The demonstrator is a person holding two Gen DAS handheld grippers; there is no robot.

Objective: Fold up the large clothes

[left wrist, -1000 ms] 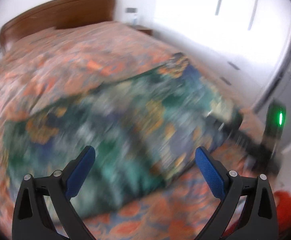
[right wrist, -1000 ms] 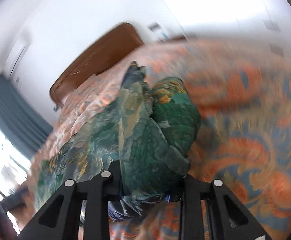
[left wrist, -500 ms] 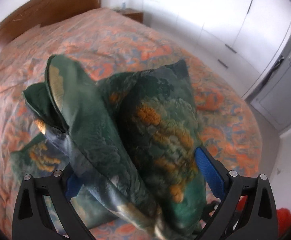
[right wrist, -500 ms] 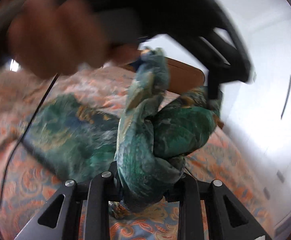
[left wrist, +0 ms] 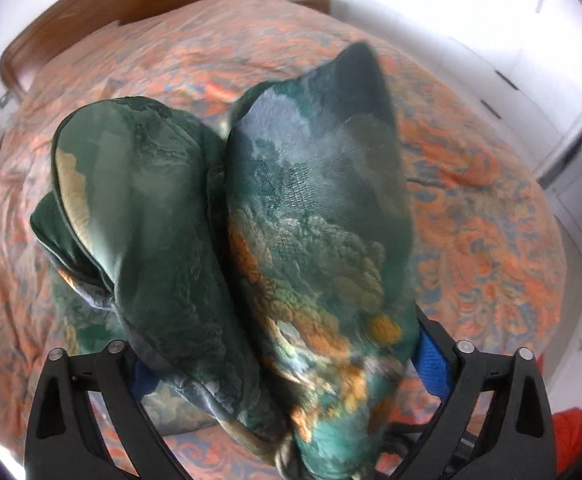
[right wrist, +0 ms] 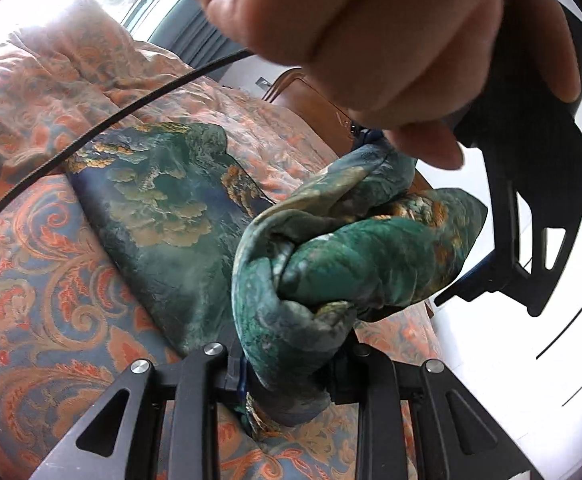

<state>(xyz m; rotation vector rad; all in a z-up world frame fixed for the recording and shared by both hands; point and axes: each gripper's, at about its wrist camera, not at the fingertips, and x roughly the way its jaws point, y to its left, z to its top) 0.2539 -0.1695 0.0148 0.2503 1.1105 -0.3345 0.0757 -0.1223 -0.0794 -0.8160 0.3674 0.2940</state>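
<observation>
A large green patterned garment (right wrist: 159, 208) with gold and blue motifs lies partly flat on the bed. My right gripper (right wrist: 287, 376) is shut on a bunched fold of it (right wrist: 331, 264) and lifts it. In the left wrist view the lifted garment (left wrist: 315, 240) fills the space between the wide-set fingers of my left gripper (left wrist: 287, 364); a blue pad (left wrist: 431, 364) shows at the right, and the cloth hides the left one. The left gripper and the hand on it (right wrist: 371, 32) show above the fold in the right wrist view.
The bed has an orange and blue paisley cover (left wrist: 471, 208) and a wooden headboard (left wrist: 103, 12). White wardrobe doors (left wrist: 531, 40) stand to the right. A black cable (right wrist: 111, 124) hangs across the right wrist view. Something red (left wrist: 575, 436) lies at the lower right.
The right gripper has lifted the bunched garment and swung it toward the left gripper. The garment now sits between the left fingers, which were empty and wide open a second ago.
</observation>
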